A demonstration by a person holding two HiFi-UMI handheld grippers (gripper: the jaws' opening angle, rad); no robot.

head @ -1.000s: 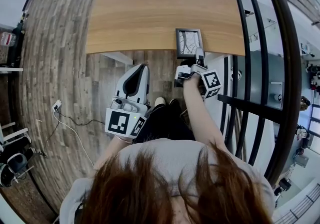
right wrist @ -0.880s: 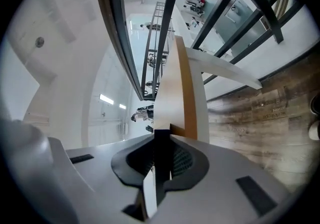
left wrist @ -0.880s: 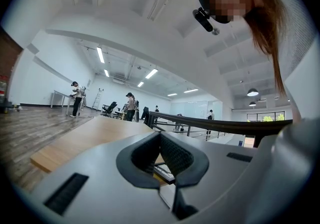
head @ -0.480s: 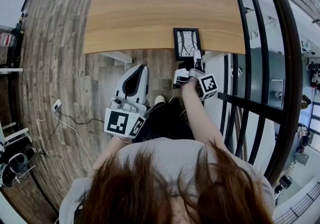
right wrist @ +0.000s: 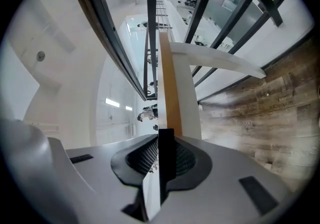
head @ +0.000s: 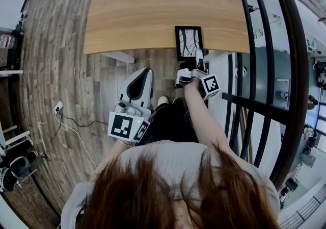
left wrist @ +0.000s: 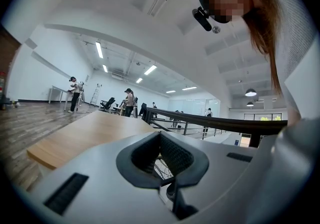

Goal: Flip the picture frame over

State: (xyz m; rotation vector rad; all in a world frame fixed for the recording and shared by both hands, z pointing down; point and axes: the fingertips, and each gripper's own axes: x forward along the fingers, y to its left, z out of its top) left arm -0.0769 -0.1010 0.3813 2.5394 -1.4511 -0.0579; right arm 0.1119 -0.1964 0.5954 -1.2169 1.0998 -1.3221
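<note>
Fingers of the right gripper [head: 199, 55] are closed on the near short edge of the picture frame [head: 188, 42]. In the right gripper view I see the frame [right wrist: 166, 160] edge-on as a thin dark slab, pressed between the two pads, so I take this as a firm pinch and not only a touch.

From the head view, the frame lies on the desk [head: 153, 8] at its near edge, toward the right side, with the picture side up. Its long axis runs straight away from me, in line with the right gripper. The near end seems to stick out a little past the desk edge, and this is where the fingers hold it. The rest of the frame lies ahead of the fingers, over the wood.

The left gripper [head: 147, 71] hangs lower and to the left, over the floor [head: 61, 70], well apart from the frame. In its own view the fingers are drawn together with nothing between them. So the right hand is the nearer one and does the work alone.

My judgement is that the flip must be a roll of the right wrist about this long axis. The frame's far end needs room above the desk while it turns, or a corner may catch on the wood. A thin edge pinch could also let the frame slip.
</note>
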